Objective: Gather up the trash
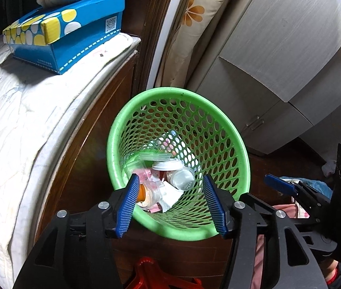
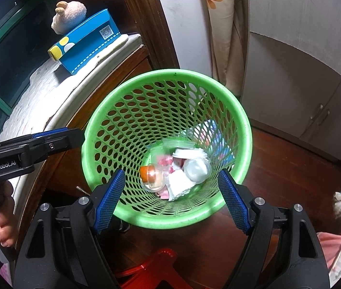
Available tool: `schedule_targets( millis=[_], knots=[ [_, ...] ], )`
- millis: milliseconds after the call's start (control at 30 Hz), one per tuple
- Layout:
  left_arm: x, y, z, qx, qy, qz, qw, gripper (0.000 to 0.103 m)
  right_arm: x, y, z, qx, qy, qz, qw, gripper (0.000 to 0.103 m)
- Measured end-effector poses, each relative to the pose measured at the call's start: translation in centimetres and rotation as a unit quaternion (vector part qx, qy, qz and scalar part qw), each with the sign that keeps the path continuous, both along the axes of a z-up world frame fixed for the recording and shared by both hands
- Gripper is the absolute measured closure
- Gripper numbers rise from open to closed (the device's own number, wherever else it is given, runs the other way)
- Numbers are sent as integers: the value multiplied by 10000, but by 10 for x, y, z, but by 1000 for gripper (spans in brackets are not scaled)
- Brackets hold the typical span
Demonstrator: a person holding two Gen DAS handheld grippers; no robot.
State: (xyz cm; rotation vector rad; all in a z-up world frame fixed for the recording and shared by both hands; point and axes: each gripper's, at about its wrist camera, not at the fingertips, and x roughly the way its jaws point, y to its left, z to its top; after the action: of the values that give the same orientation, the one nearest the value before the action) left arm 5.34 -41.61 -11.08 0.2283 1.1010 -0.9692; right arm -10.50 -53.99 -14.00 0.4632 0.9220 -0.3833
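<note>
Green basket [image 2: 127,110] mesh blurs trash pile [image 2: 177,171]; bottom items indistinct

The basket [image 2: 112,110] at centre frame is green plastic, perforated, with a smooth, slightly glossy rim. Inside lie a clear plastic bottle [image 2: 154,179] with an orange cap, a clear plastic cup [image 2: 198,168], a white plastic lid [image 2: 189,153] and crumpled white paper [image 2: 178,187]. At upper left, the box [image 1: 74,31] is printed cardboard with a satin sheen; the toy [image 2: 70,14] by it is fuzzy plush. The quilt [image 1: 14,120] at left is matt stitched cloth. The floor [image 2: 278,168] is dark glossy wood. The cabinet [image 2: 302,60] at right looks matt grey laminate. Each gripper [image 1: 170,207] [image 2: 171,201] is matt black plastic with ribbed blue pads [image 1: 128,207] and shiny metal pins.
</note>
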Motion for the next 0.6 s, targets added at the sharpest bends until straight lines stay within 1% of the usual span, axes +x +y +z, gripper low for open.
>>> schedule_targets(
  millis=[100,167,267,500,567,600],
  knots=[
    [1,8,4,11,-98,72,9999,44,1,5,2,0,-17,40,10000,24],
    [3,15,7,24,-167,147,9997,40,2,8,4,4,-36,70,10000,24],
    [6,29,13,-24,-235,283,9993,35,6,16,8,6,-83,130,9999,24],
    [17,70,26,-120,-335,702,9969,30,18,36,19,-26,-177,327,9993,22],
    [19,84,30,-145,-376,845,9956,23,22,43,23,-49,-212,396,9990,22],
    [20,91,33,-164,-413,907,9949,23,24,47,25,-61,-228,428,9988,22]
  ],
)
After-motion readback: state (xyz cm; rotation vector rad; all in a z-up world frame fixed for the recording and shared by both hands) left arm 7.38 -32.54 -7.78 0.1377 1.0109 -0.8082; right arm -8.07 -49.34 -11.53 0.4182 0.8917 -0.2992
